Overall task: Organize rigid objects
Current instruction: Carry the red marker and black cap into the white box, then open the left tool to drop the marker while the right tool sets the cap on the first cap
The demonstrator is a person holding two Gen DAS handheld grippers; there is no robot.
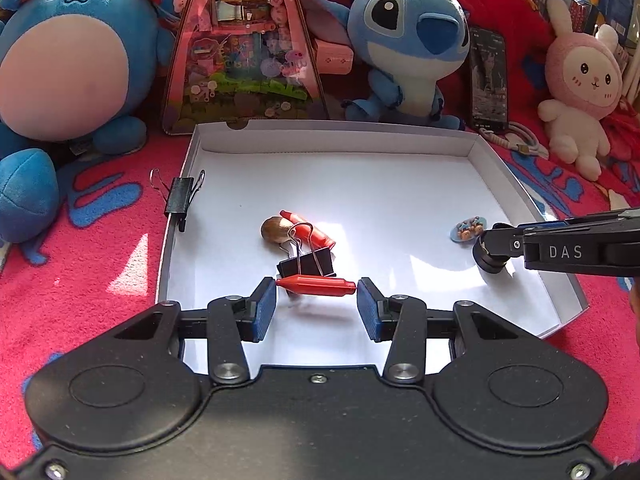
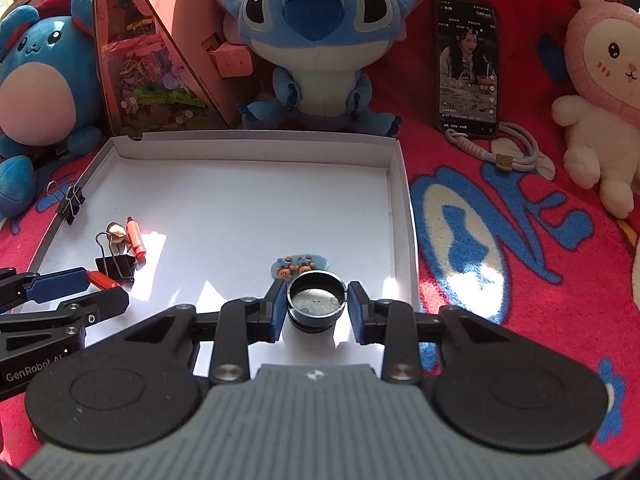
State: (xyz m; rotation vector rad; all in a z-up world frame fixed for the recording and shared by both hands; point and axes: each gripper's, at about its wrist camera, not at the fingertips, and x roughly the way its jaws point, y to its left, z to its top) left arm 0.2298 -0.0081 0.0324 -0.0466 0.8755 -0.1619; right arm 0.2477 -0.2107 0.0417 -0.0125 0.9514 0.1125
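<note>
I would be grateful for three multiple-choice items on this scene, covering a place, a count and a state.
1. The binder clip apart from the pile sits:
A. clamped on the white box's left wall
B. flat at the box's centre
C. in its far right corner

2. Black binder clips in view:
A. one
B. two
C. four

3. The left gripper is:
A. open and empty
B. holding a red crayon end to end
C. holding a binder clip

Answers: 1 A, it straddles the wall's edge. 2 B, a second binder clip lies inside the box. 3 B, the crayon's tips meet both jaws.
</note>
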